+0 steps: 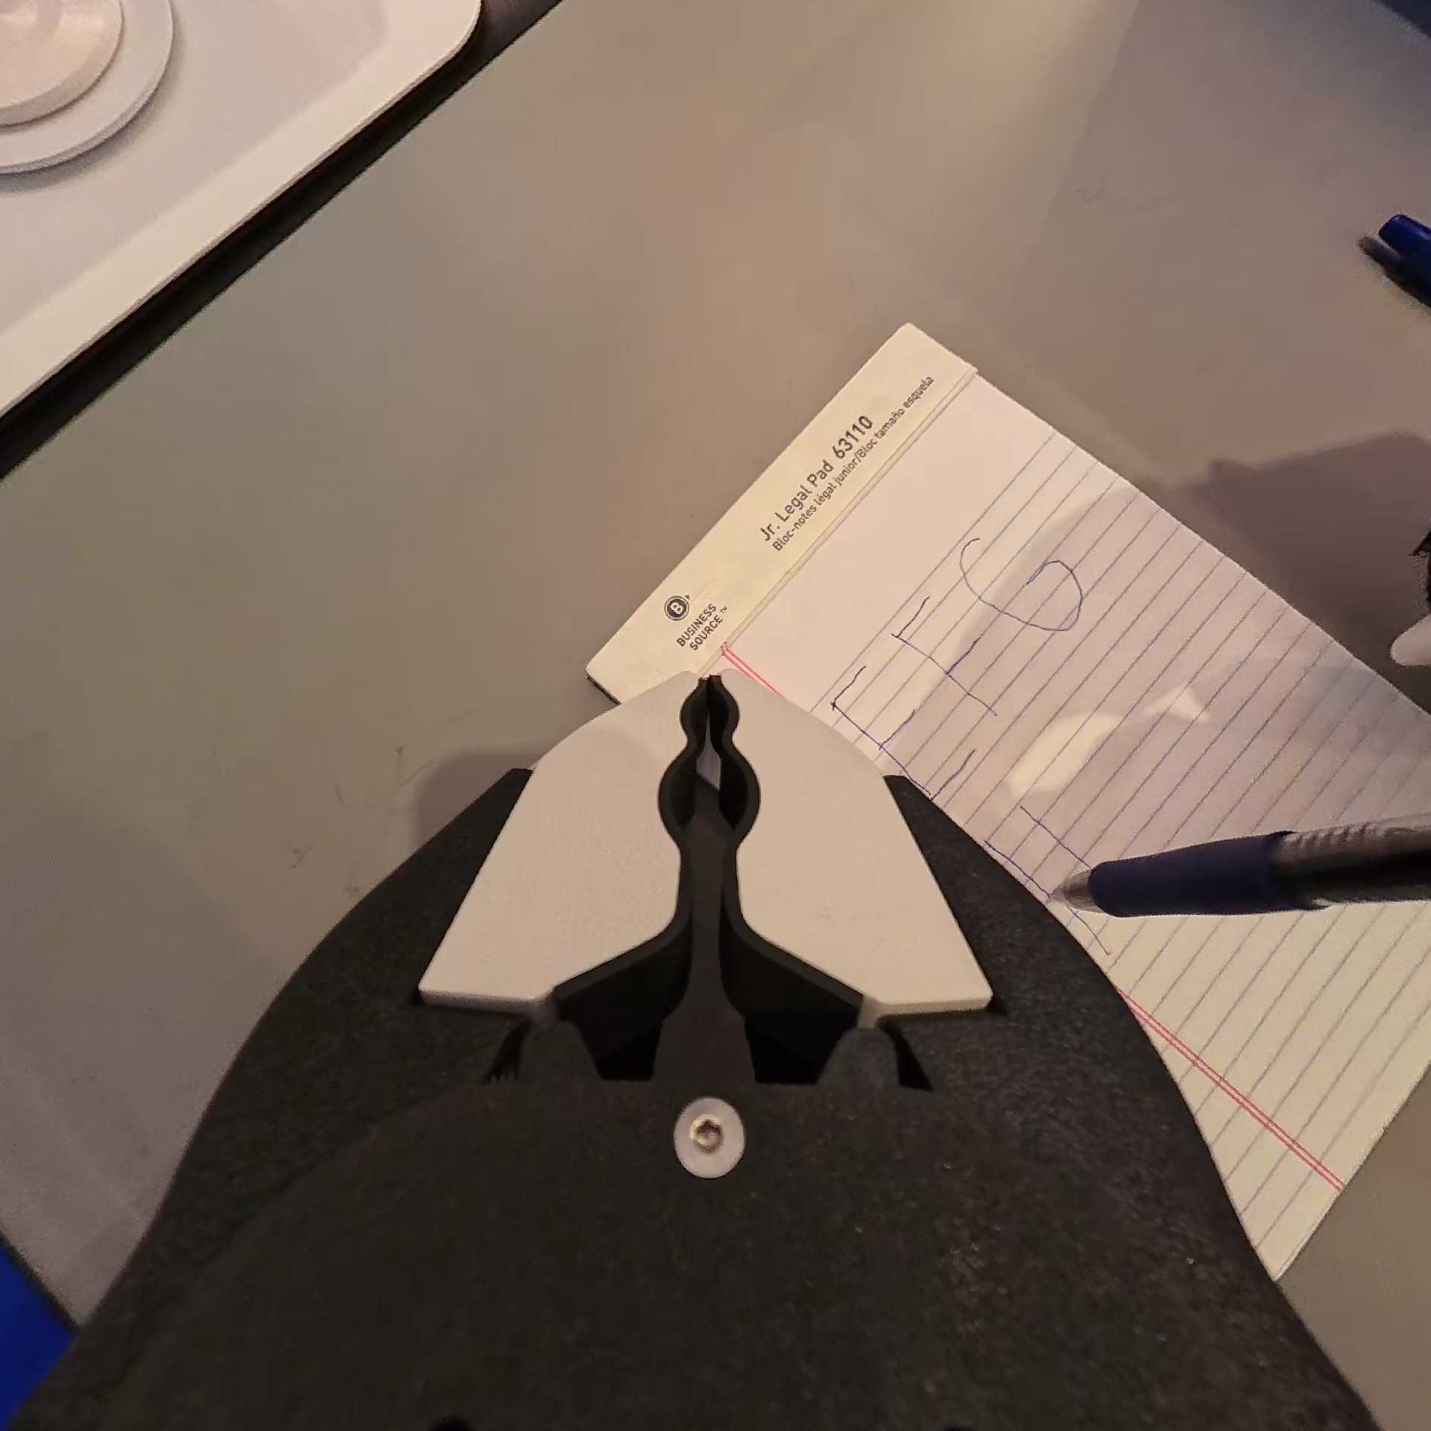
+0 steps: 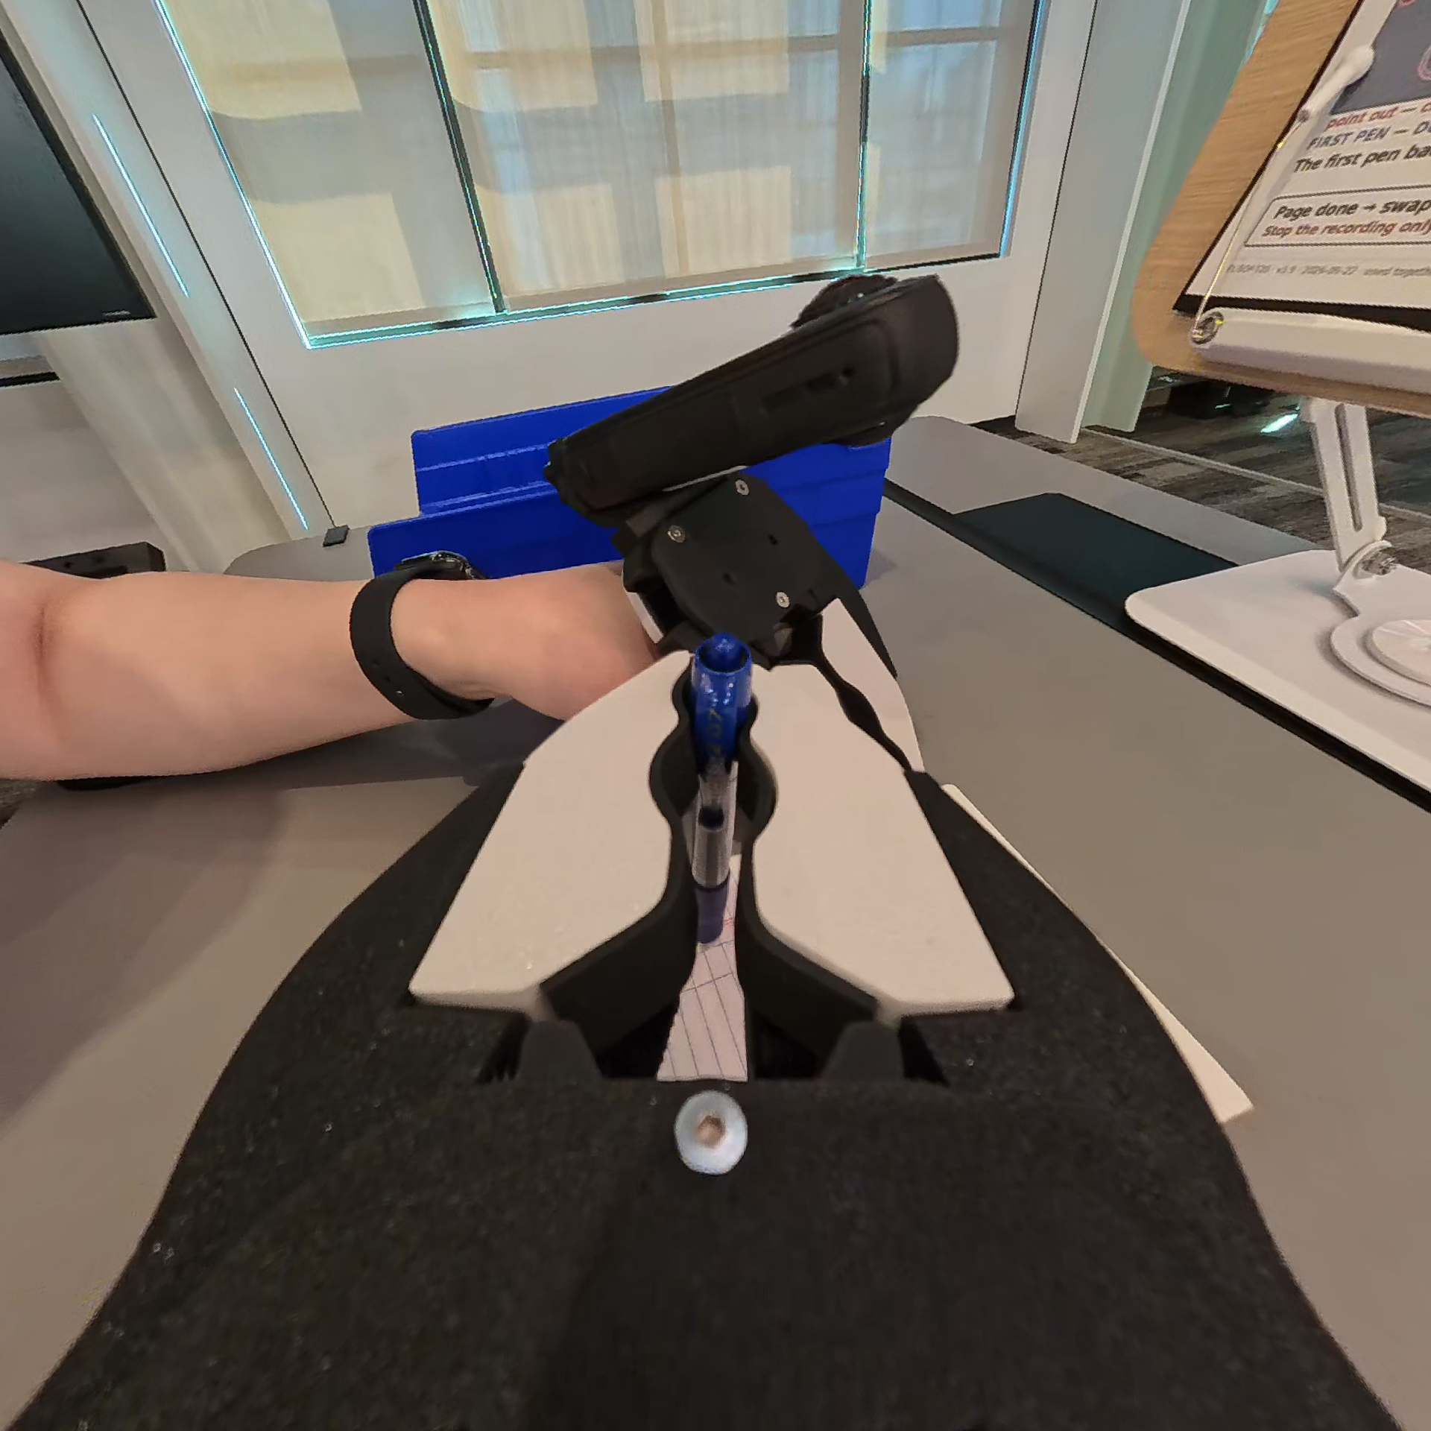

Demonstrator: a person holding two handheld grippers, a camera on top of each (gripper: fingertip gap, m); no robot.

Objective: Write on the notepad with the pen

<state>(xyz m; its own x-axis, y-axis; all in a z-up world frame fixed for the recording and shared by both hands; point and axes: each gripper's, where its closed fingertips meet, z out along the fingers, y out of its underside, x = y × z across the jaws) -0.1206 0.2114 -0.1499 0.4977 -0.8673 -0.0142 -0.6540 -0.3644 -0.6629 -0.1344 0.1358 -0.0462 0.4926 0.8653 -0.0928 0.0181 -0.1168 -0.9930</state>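
Grey counter (image 1: 464, 387) in a room with a large glass-paned window (image 2: 588, 139) behind it. A lined notepad (image 1: 1161, 813) lies at an angle on the counter, its cream binding strip toward the far side, red margin lines along one edge, and several blue handwritten marks on the top sheet. Left tool (image 1: 711, 681) sits low over the pad's near corner by the binding strip, its two white fingers (image 1: 588, 852) closed tip to tip with nothing between them. Right tool (image 2: 716, 697) is closed on the pen (image 2: 714, 813): blue cap end sticking up past the fingertips, clear barrel running down between the fingers toward the lined page seen through the gap. From the left wrist view the pen (image 1: 1239, 875) comes in from the right, dark blue grip and metal tip down on the paper, touching a ruled line just beside the last blue stroke. A second blue pen (image 1: 1405, 252) lies on the counter beyond the pad, only partly in view. White stand base (image 1: 70, 85) on a pale mat at the far left corner. In the right wrist view, a bare forearm (image 2: 193, 666) with a black wristband (image 2: 387, 643) rests on the counter holding the left tool; blue bin (image 2: 495, 495) behind it; a stand (image 2: 1355, 542) carrying a printed sheet to the right.
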